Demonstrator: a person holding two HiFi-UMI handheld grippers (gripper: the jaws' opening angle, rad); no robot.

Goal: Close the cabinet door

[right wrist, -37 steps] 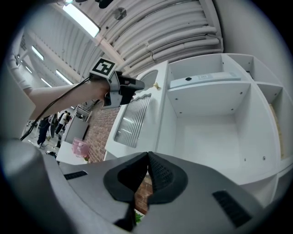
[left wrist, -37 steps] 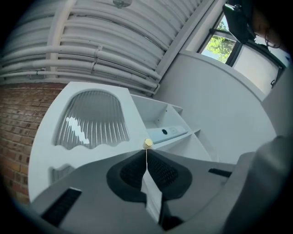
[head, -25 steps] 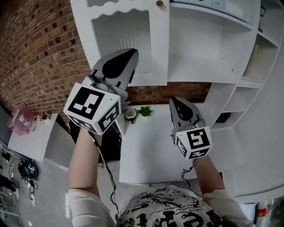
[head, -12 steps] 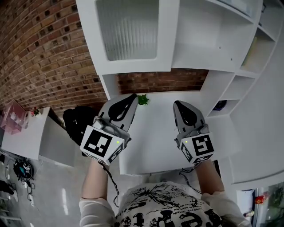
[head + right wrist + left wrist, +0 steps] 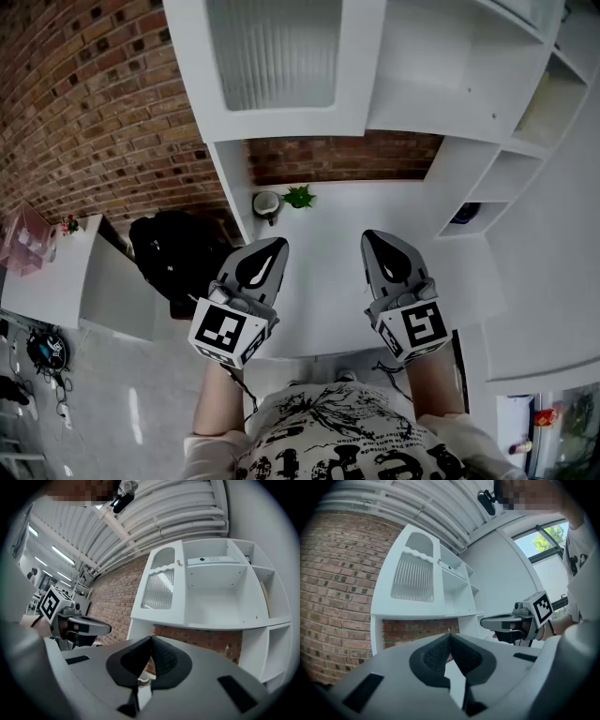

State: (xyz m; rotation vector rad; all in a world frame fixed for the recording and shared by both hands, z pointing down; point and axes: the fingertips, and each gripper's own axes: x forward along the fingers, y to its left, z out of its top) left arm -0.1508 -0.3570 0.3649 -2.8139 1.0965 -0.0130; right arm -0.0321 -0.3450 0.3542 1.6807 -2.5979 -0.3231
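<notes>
The white cabinet door (image 5: pixel 272 56) with a ribbed glass panel sits high at the back, over the left bay of the wall cabinet. It looks flush with the cabinet front in the left gripper view (image 5: pixel 415 576) and the right gripper view (image 5: pixel 161 590), its small knob (image 5: pixel 178 563) at the edge by the open bay. My left gripper (image 5: pixel 272 246) (image 5: pixel 450 634) is shut and empty, held low over the counter, well below the door. My right gripper (image 5: pixel 372 236) (image 5: pixel 151 639) is beside it, also shut on nothing.
A white counter (image 5: pixel 328 309) lies under both grippers, with a small green plant (image 5: pixel 298 197) and a cup (image 5: pixel 267 203) at its back. Open white shelves (image 5: pixel 525 169) stand at right. A black bag (image 5: pixel 173 258) and a brick wall (image 5: pixel 84 122) are at left.
Both grippers have come down from the cabinet door's height to just over the counter, the left one dropping much further. Both have stayed shut.
</notes>
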